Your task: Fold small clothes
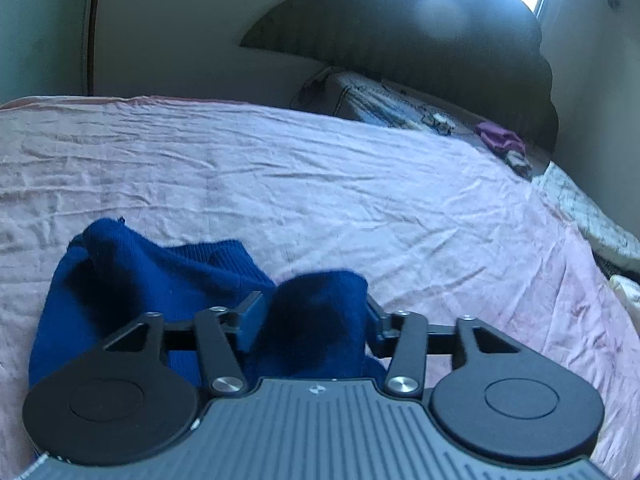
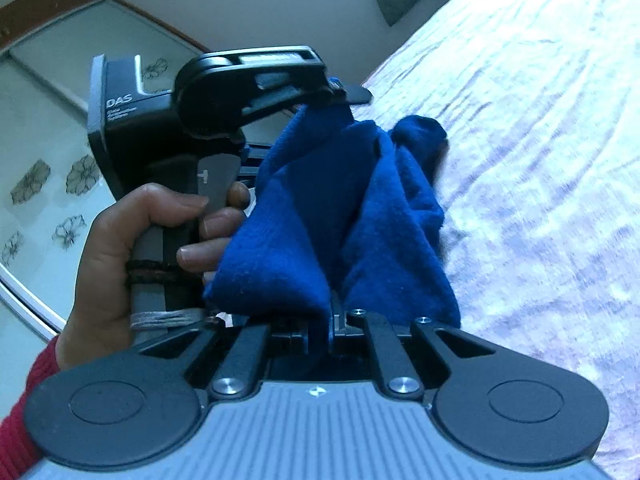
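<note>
Left wrist view: the left gripper [image 1: 314, 316] has its jaws spread, a fold of the blue garment [image 1: 160, 280] bunched loosely between them, over the pink bedsheet [image 1: 320, 184].

Right wrist view: the right gripper [image 2: 330, 320] pinches the garment's edge (jaws pressed together); the left hand [image 2: 120, 248] grips its handle beside the cloth.

Wrinkled pink bedsheet [image 1: 280, 168], dark headboard [image 1: 440, 32], purple cloth [image 1: 498, 138], perhaps clothing
</note>
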The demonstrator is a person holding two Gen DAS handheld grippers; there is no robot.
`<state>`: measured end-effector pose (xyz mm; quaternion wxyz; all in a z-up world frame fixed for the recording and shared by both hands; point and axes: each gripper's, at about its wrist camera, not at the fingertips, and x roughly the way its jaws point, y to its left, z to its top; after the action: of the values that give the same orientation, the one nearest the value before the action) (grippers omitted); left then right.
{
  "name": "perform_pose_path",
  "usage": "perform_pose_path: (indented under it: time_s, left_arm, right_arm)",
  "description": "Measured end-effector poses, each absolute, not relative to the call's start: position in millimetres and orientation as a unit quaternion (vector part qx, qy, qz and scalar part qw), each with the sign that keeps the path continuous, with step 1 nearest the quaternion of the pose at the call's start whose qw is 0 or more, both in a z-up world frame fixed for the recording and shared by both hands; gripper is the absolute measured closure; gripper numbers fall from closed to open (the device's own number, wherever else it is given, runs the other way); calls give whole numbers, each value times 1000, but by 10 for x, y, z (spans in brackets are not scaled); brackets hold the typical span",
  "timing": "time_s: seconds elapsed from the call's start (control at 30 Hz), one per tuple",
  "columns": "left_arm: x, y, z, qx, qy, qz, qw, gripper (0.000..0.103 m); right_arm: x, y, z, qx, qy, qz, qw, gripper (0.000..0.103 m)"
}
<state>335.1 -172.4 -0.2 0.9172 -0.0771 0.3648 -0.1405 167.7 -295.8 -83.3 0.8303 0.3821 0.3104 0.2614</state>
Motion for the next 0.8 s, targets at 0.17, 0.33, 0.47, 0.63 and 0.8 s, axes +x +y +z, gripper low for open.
perform_pose_path:
  time_s: [0.17, 0.33, 0.47, 0.63, 0.8]
  left_arm:
    - [3411, -1631, 28, -109, 346, -133, 922, 38]
    - [3479, -1425, 53, -162, 346, -125, 915, 36]
    - [3421, -1317, 125, -136, 330, -115, 927, 31]
    - [3344, -1111, 167, -134, 316, -99, 934, 28]
    - [3228, -963, 147, -121, 326, -97, 932, 26]
  right_arm:
    - [1693, -3028, -919, 410, 312, 262, 816, 95]
    - [1672, -3052, -940, 416, 313, 260, 814, 95]
    - [1671, -3127, -973, 434, 312, 254, 806, 94]
    - [1677, -3191, -1020, 457, 307, 250, 796, 92]
    - [1644, -3202, -1005, 457, 304, 249, 798, 91]
